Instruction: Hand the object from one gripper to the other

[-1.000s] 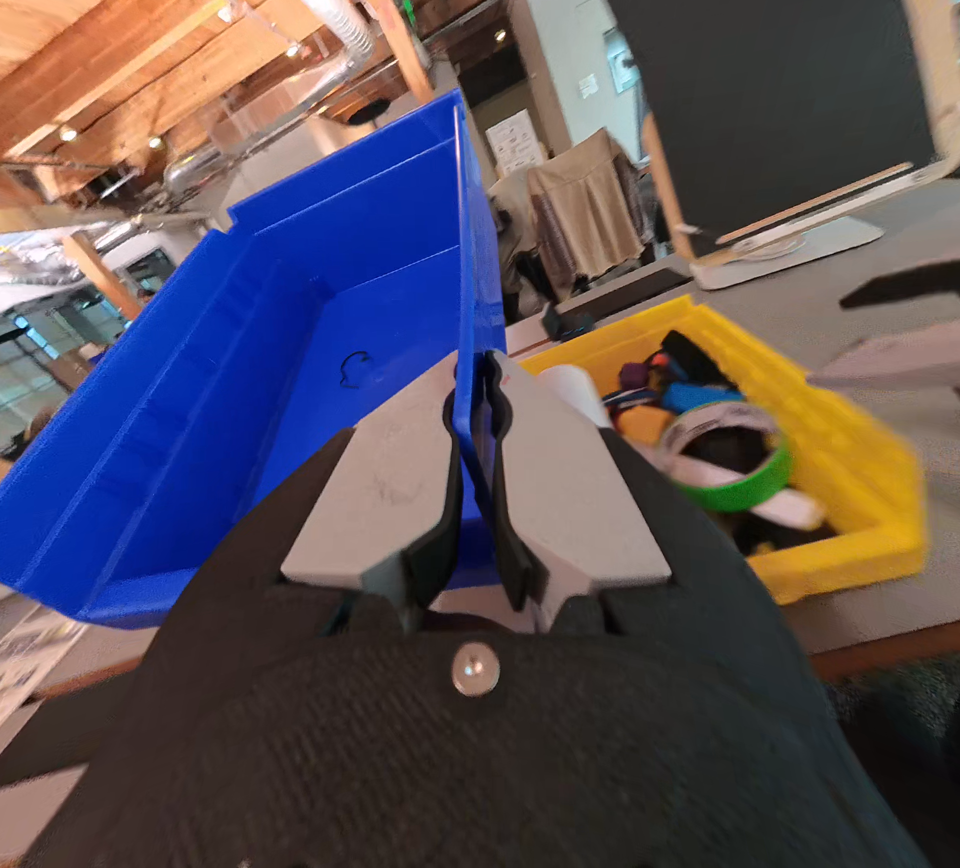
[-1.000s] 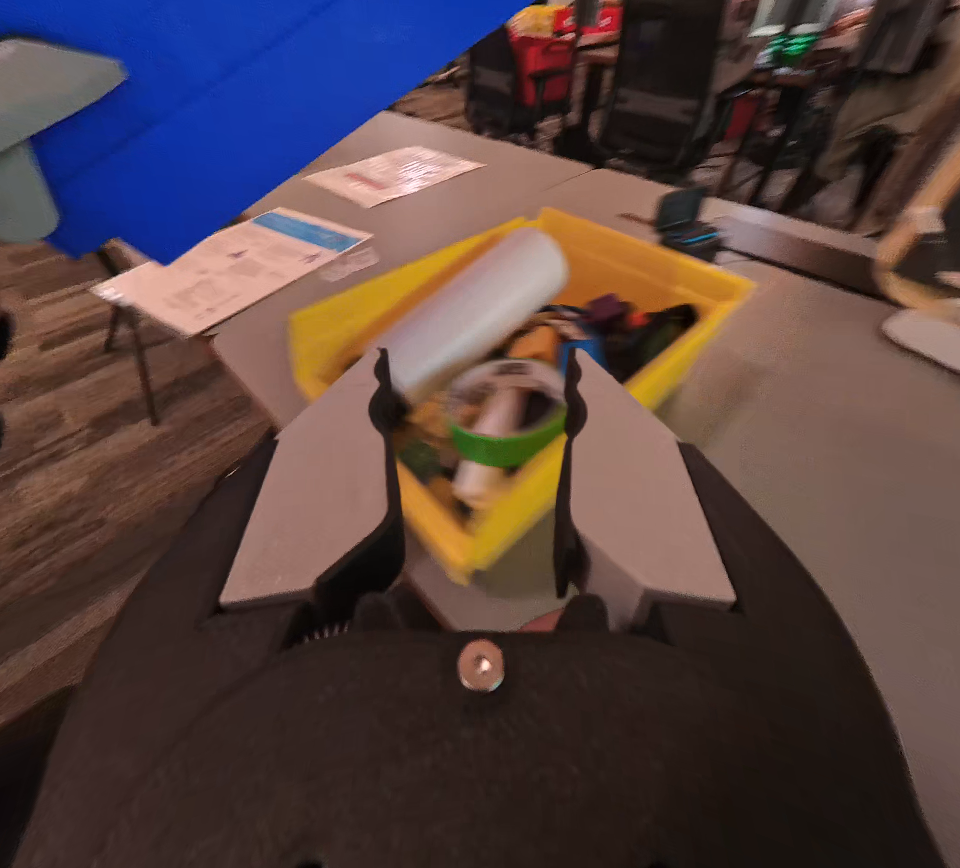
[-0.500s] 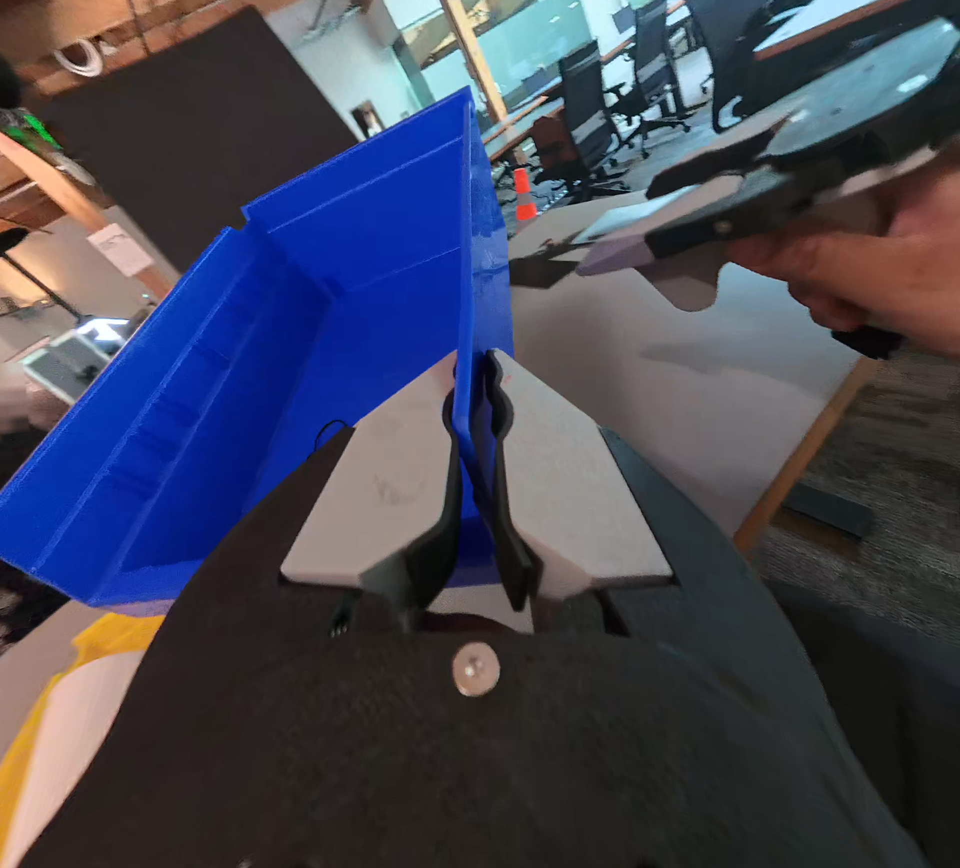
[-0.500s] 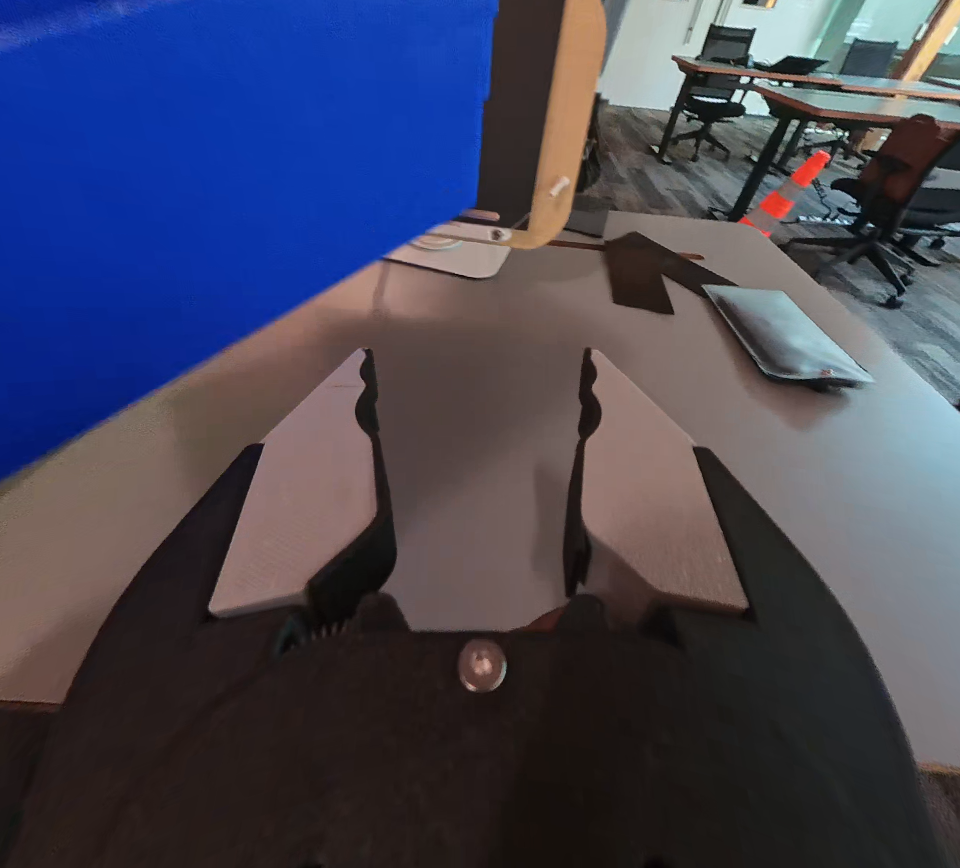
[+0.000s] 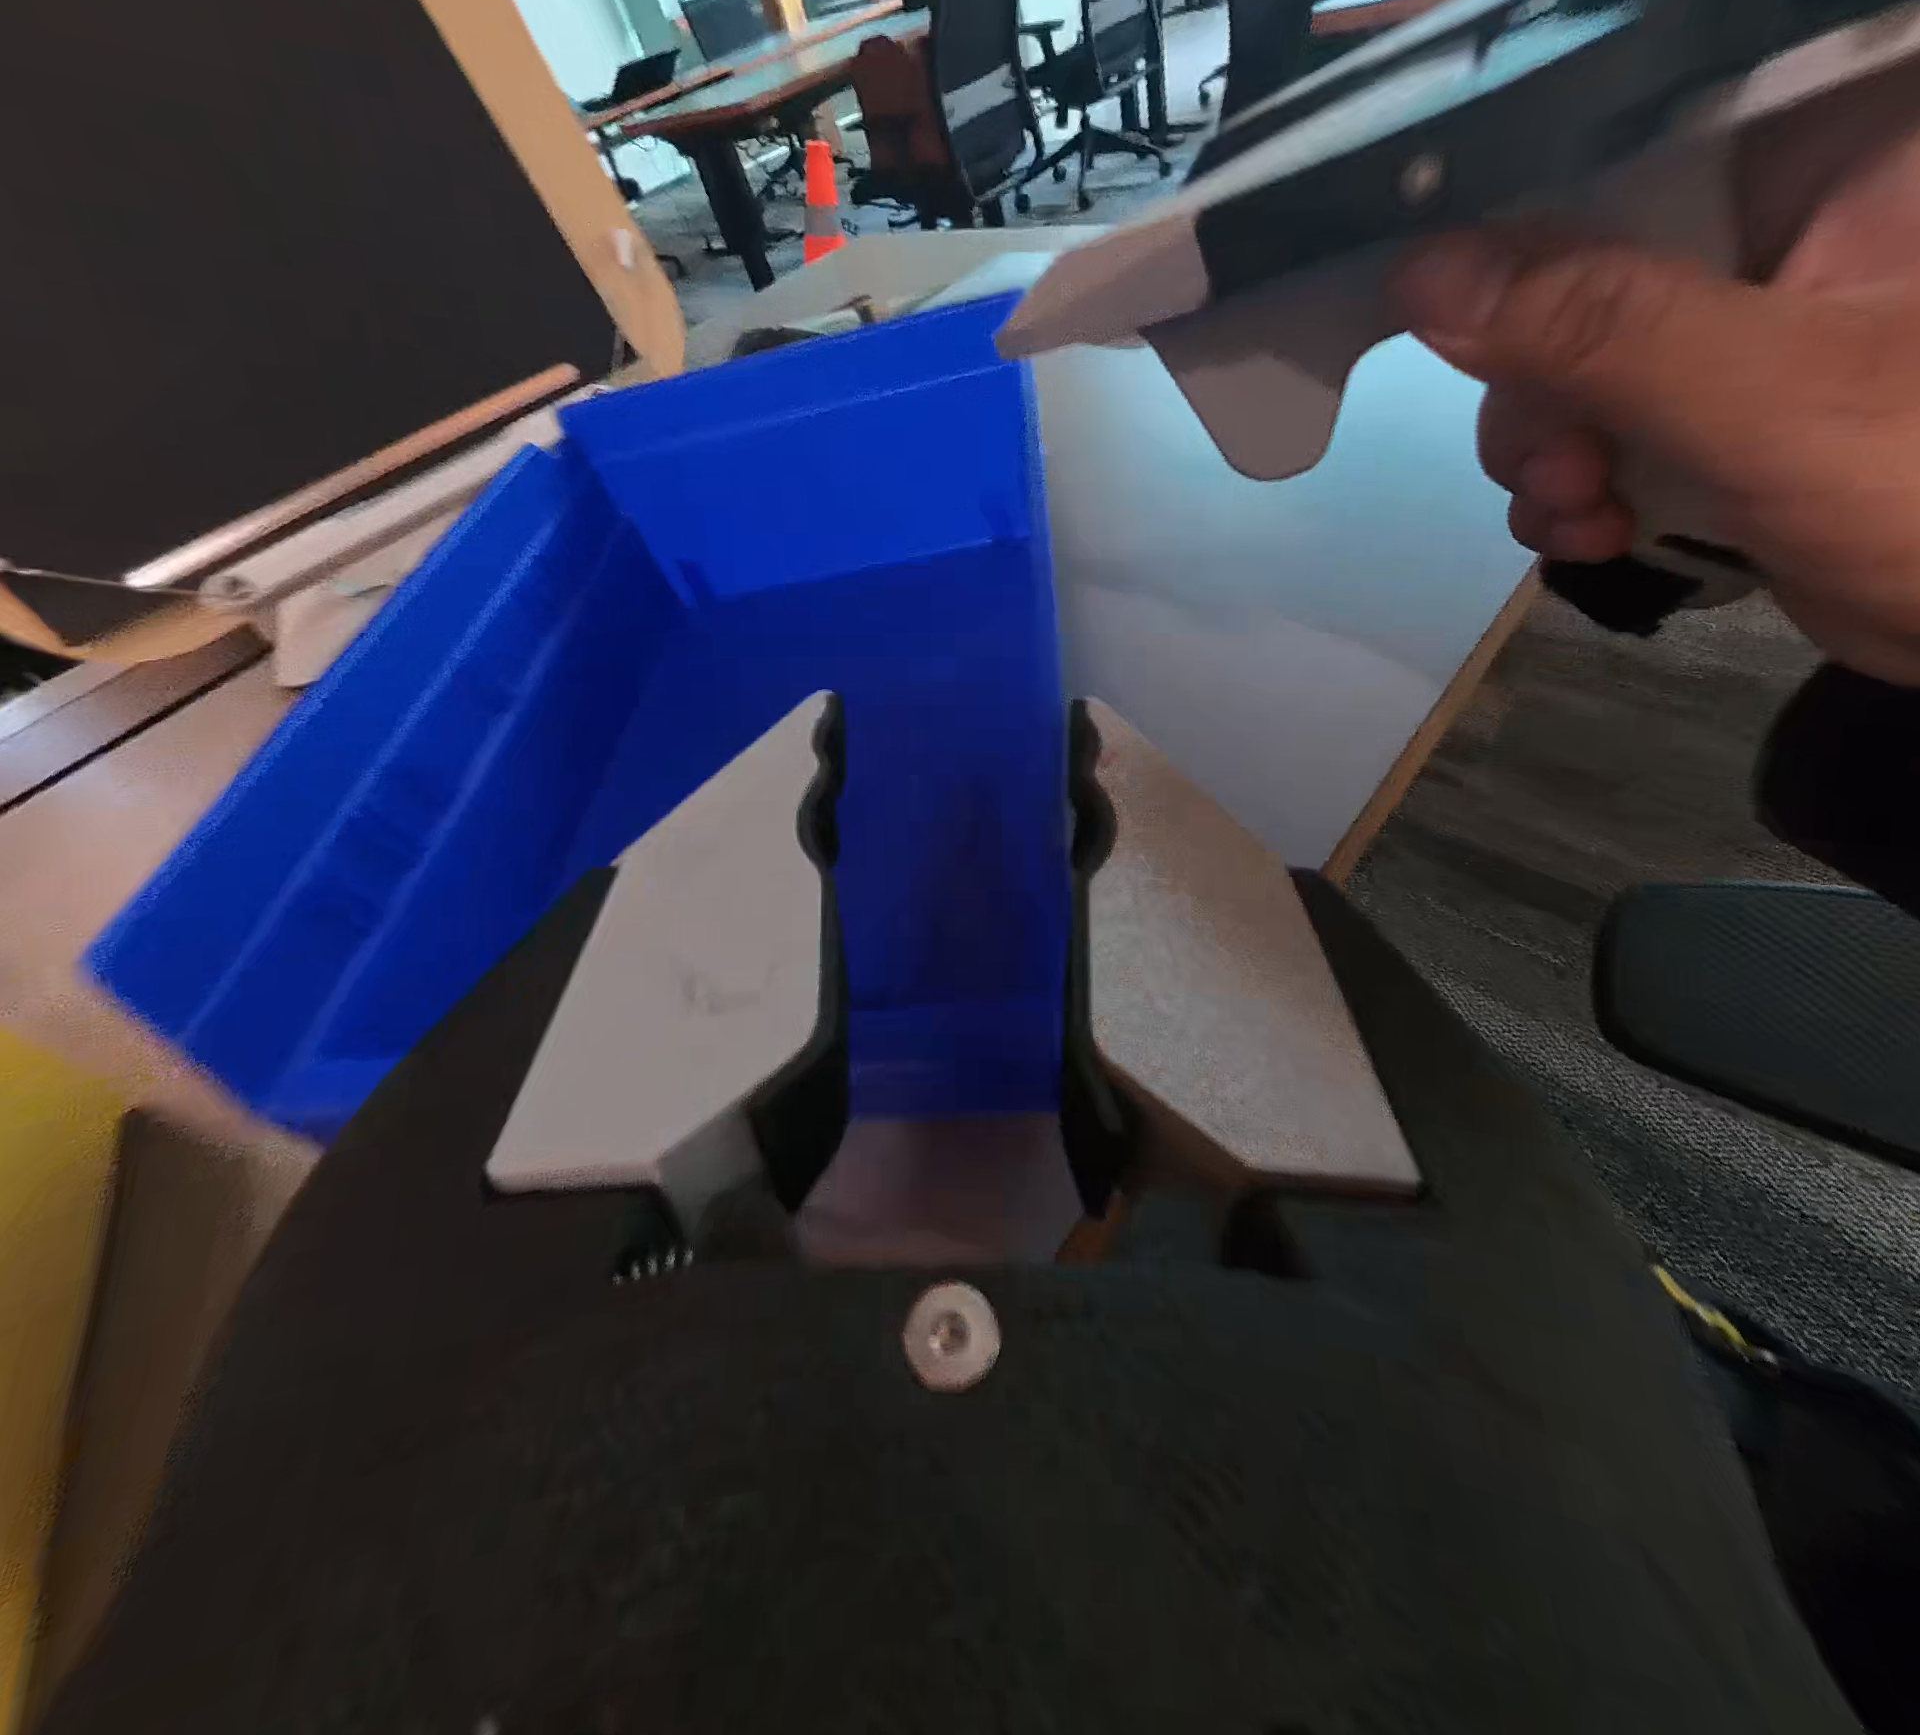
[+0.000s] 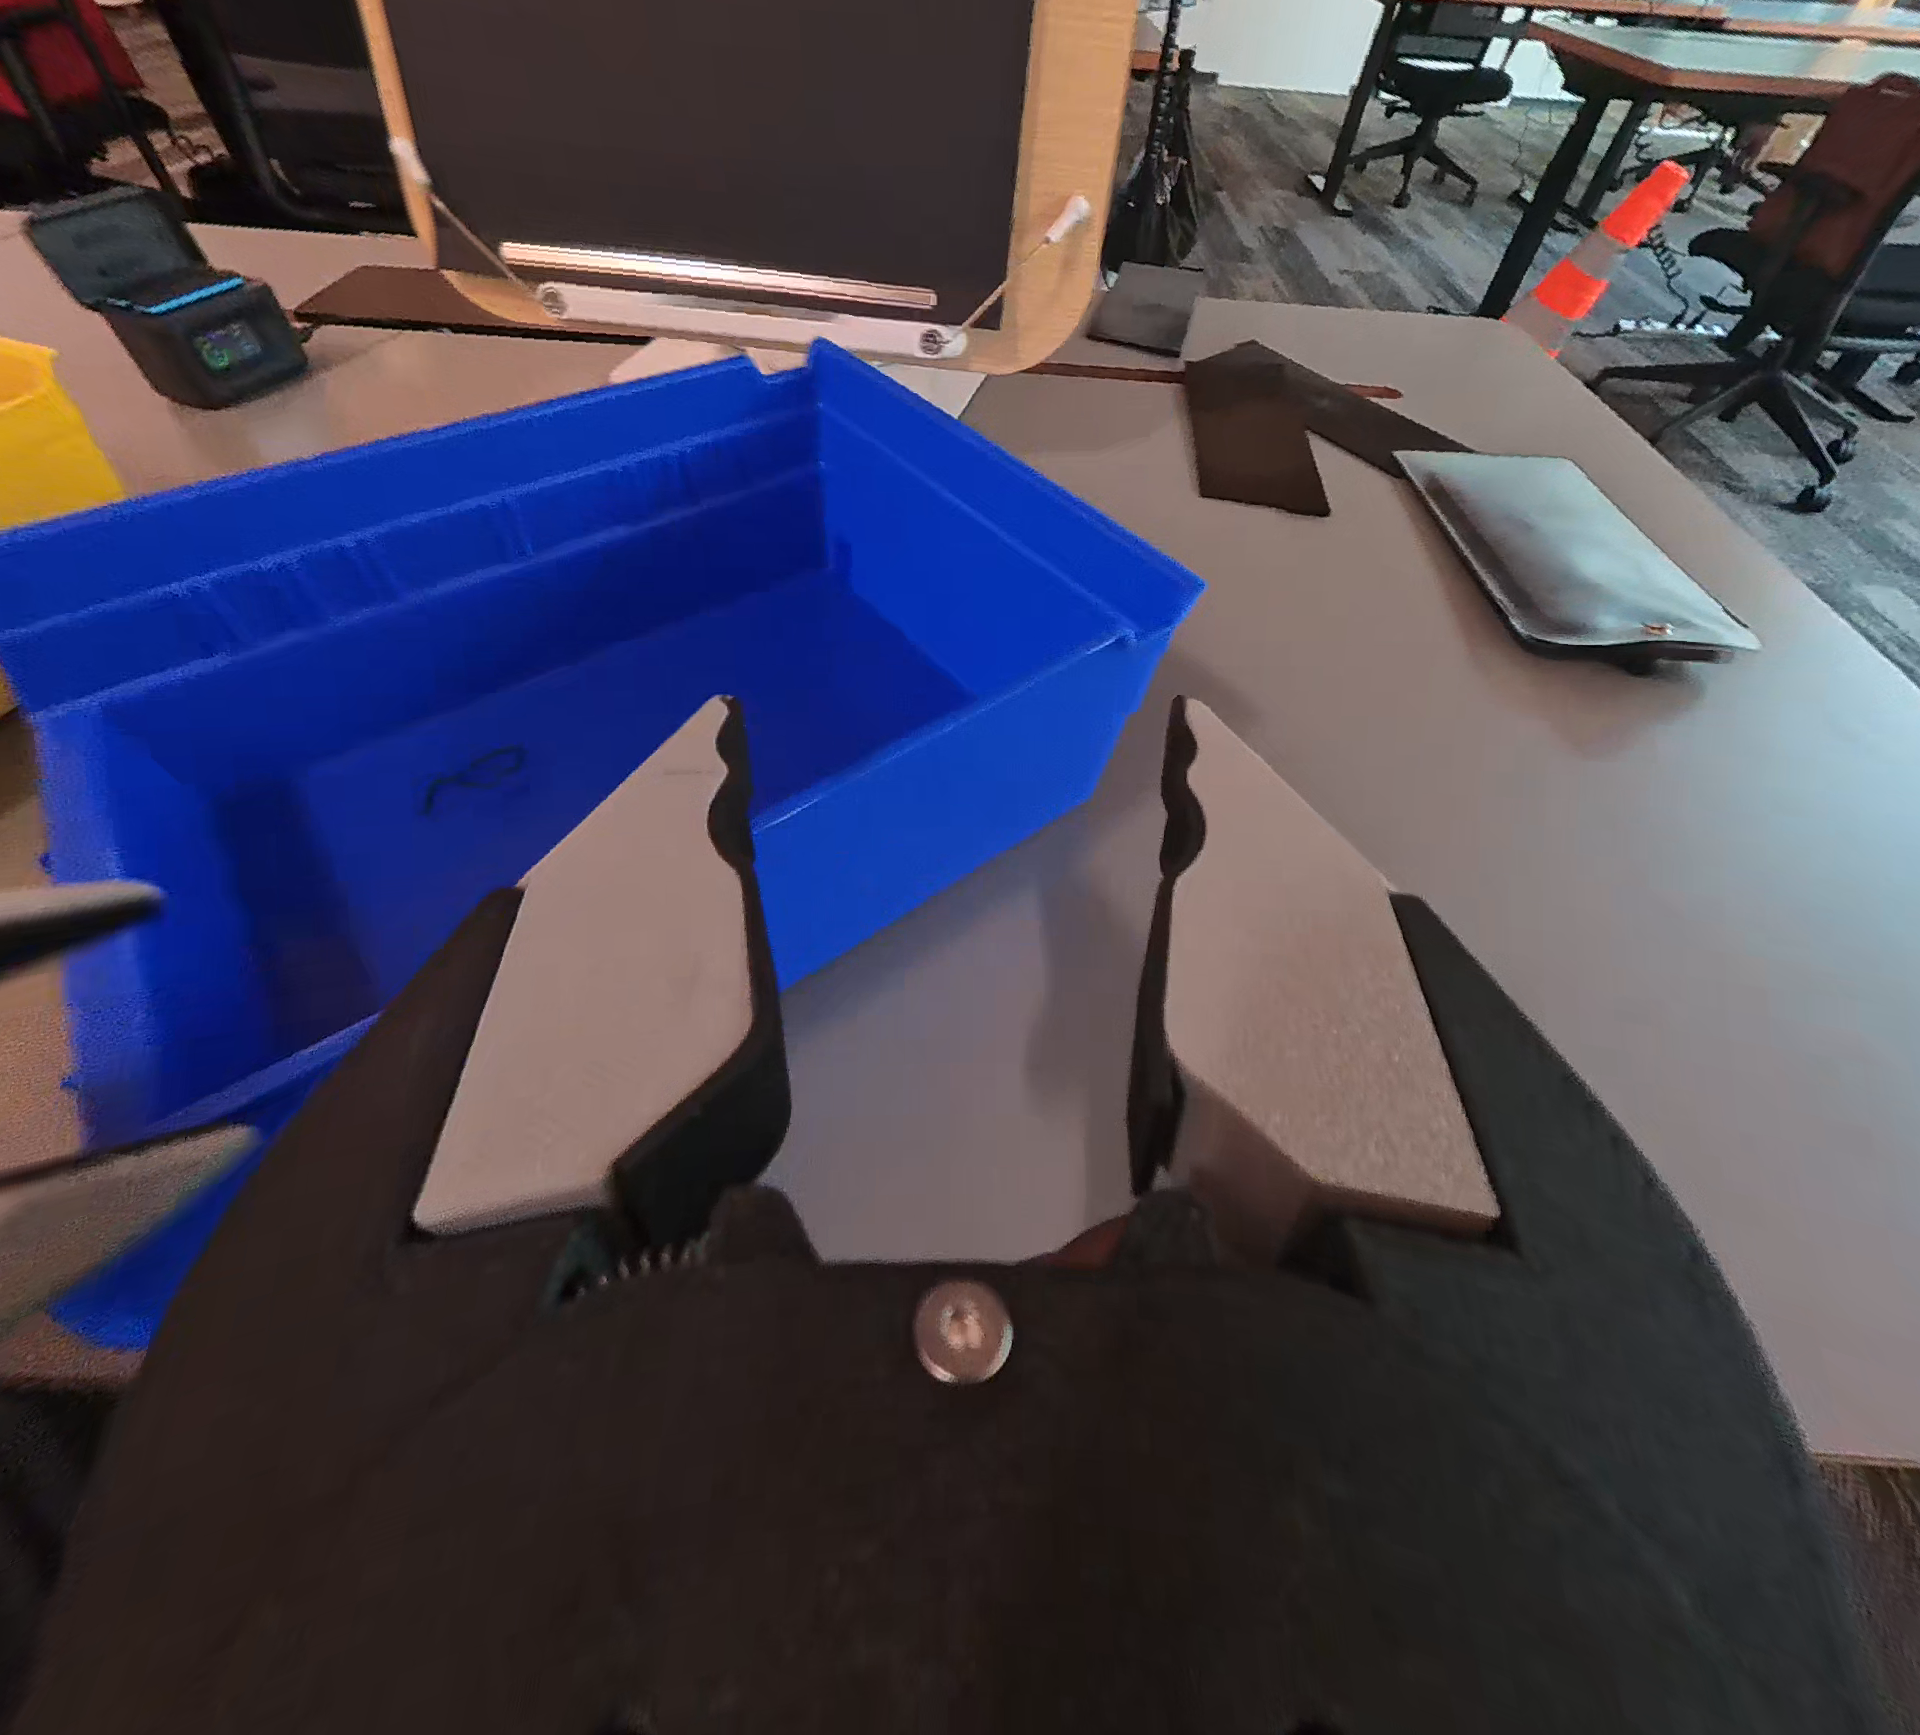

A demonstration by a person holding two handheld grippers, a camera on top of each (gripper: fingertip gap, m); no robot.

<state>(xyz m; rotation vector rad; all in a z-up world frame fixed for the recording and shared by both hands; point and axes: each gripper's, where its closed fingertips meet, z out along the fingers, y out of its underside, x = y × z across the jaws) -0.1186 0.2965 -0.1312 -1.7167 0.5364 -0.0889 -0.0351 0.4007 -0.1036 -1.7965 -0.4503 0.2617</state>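
A blue plastic bin [image 6: 520,563] sits open side up on the grey table [image 6: 1455,906]. It also shows in the left wrist view [image 5: 727,490]. My left gripper [image 5: 953,703] is open, and the bin's near right wall lies between its jaws without being pinched. My right gripper [image 6: 953,703] is open and empty, just right of the bin's near corner. A hand holds it in the left wrist view [image 5: 1091,314], with its tip at the bin's far right corner. The left gripper's fingers [image 6: 104,1197] show at the left edge of the right wrist view.
A yellow bin [image 6: 42,438] stands left of the blue one. A black board in a wooden frame [image 6: 727,23] stands behind it, with a small black device [image 6: 177,314] to its left. A black pouch [image 6: 1558,553] and dark flat pieces [image 6: 1257,428] lie at the right.
My left gripper was shut on the bin's wall and held it tilted in the air. It has since opened and the bin is down on the table. My right gripper stayed open.
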